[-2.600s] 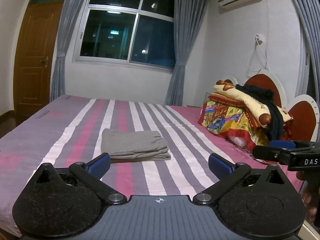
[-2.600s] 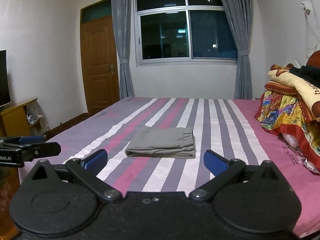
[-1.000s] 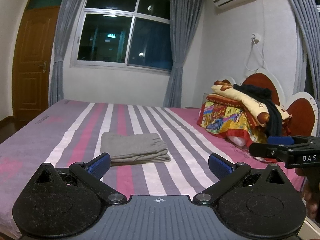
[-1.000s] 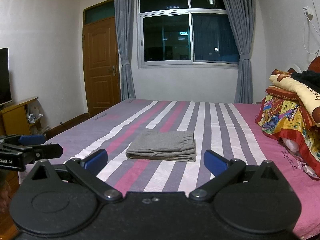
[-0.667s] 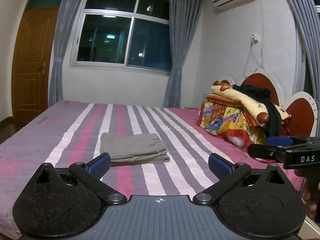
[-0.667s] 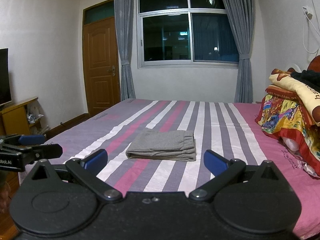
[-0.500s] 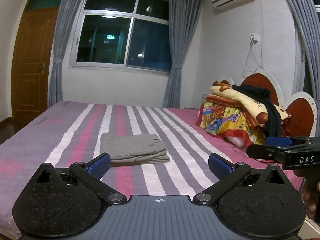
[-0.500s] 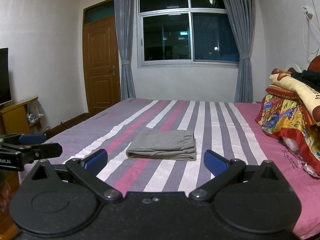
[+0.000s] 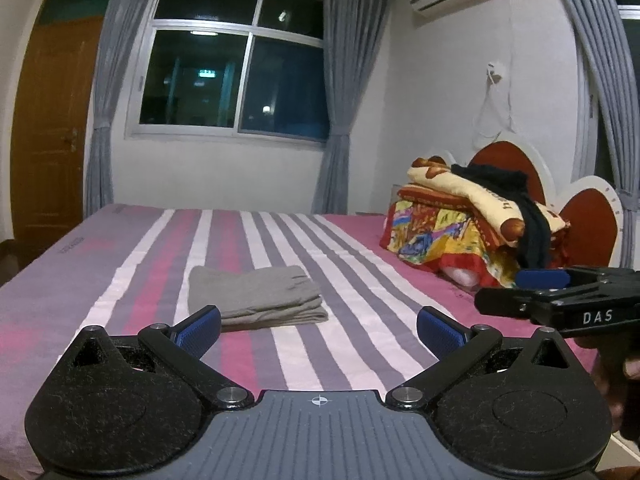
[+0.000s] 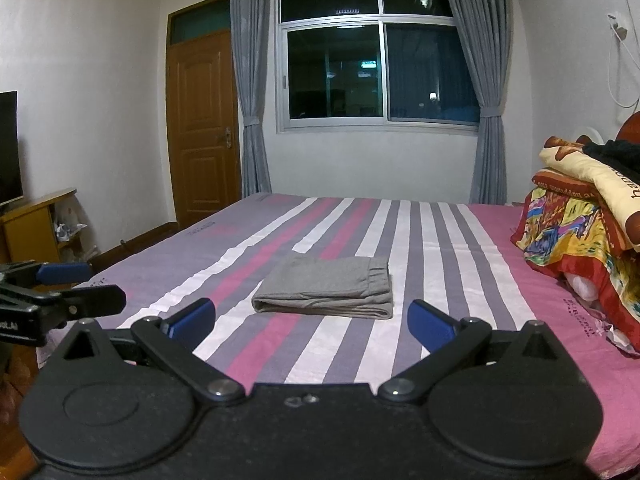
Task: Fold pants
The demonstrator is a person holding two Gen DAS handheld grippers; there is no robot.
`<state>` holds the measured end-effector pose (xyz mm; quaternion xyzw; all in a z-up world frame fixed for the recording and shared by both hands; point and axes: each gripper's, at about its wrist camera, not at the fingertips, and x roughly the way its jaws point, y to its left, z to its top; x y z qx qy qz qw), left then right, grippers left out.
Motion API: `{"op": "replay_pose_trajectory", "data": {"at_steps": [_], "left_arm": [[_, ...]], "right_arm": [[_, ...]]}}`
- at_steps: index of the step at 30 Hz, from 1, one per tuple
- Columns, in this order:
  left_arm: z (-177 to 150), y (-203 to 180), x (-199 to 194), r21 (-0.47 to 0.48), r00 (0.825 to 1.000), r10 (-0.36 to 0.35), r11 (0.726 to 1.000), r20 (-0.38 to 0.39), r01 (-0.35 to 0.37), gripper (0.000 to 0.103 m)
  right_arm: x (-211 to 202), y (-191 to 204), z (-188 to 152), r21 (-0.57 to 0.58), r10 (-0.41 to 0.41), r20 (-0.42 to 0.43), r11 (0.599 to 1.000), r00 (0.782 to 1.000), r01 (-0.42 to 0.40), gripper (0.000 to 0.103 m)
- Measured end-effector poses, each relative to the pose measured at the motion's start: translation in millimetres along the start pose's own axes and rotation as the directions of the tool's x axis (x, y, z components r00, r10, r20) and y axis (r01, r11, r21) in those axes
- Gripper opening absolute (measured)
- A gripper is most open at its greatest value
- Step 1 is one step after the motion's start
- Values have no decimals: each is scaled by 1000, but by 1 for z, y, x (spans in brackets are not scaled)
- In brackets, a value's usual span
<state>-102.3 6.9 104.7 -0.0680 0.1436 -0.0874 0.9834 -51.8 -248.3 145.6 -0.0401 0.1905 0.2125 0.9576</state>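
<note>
Grey pants (image 9: 256,298) (image 10: 328,288) lie folded into a flat rectangle in the middle of the striped bed (image 9: 360,312) (image 10: 440,248). My left gripper (image 9: 318,330) is held back from the bed's near edge, open, with nothing between its blue pads. My right gripper (image 10: 311,326) hovers likewise at the near edge, open and empty. Each gripper shows from the side in the other's view: the right gripper (image 9: 532,292) at the right edge, the left gripper (image 10: 76,284) at the left edge. Neither touches the pants.
A pile of bright bedding (image 9: 460,232) (image 10: 576,240) with a black garment (image 9: 516,204) on top sits by the red headboard (image 9: 504,164) at the right. A wooden cabinet (image 10: 32,224) stands left of the bed. A door (image 10: 200,128) and a curtained window (image 10: 380,72) are behind.
Both grippers have drifted slightly lower and back from the bed, staying open. The folded pants have not moved.
</note>
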Motion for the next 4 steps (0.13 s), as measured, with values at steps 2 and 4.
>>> {"op": "replay_pose_trajectory", "data": {"at_steps": [2, 4], "left_arm": [[0, 0, 0, -4, 1000, -7, 1000, 1, 7, 103], [0, 3, 0, -19, 1000, -4, 1000, 5, 4, 103]], "right_arm": [[0, 0, 0, -1, -1, -1, 1000, 1000, 1, 103], [1, -3, -1, -6, -1, -2, 1000, 1000, 1, 103]]}}
